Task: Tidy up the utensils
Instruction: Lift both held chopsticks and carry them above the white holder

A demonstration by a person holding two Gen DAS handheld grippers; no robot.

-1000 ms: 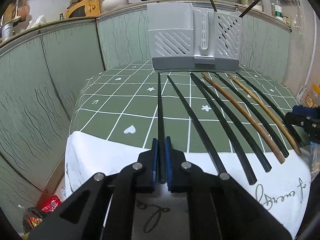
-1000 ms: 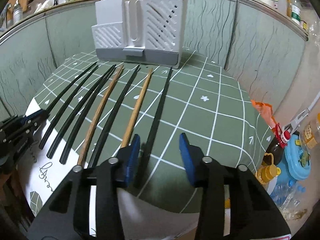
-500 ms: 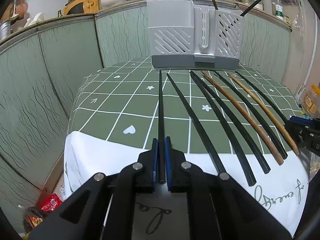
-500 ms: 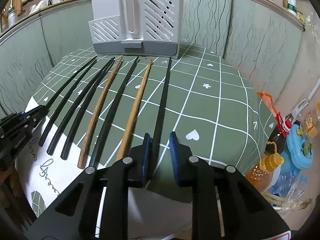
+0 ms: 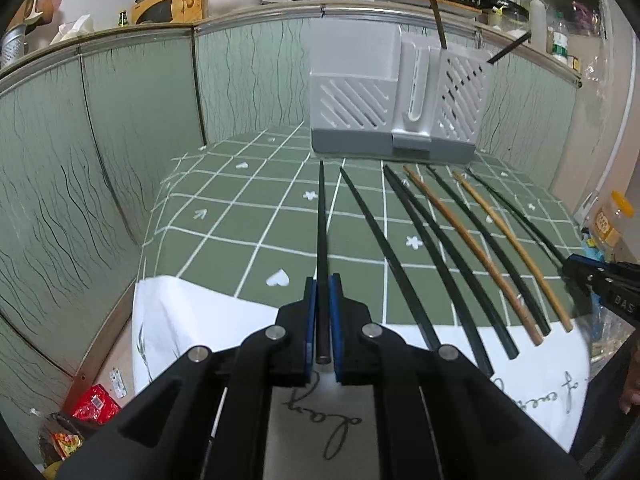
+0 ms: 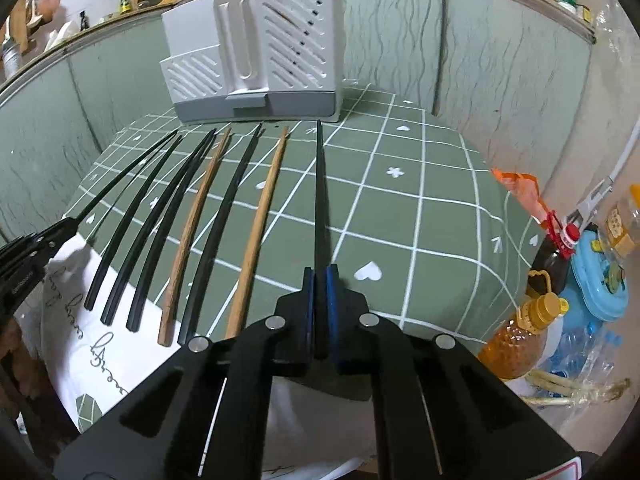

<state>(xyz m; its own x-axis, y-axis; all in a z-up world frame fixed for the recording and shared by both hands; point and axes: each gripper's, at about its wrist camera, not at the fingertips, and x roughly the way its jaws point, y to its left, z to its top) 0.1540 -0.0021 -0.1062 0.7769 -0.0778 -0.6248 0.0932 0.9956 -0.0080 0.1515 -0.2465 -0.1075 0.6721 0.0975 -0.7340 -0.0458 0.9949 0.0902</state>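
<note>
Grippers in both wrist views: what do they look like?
The left gripper and right gripper look alike: matte black angular linkage arms with round silver pivot pins and blue pads lining the fingers. White lettering marks the right gripper's side. No cables or sleeves show.

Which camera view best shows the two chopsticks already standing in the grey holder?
The left wrist view: the grey holder faces it squarely, with the brown chopstick and the black chopstick both rising clear above its rim. In the right wrist view both are cut off by the top edge.
</note>
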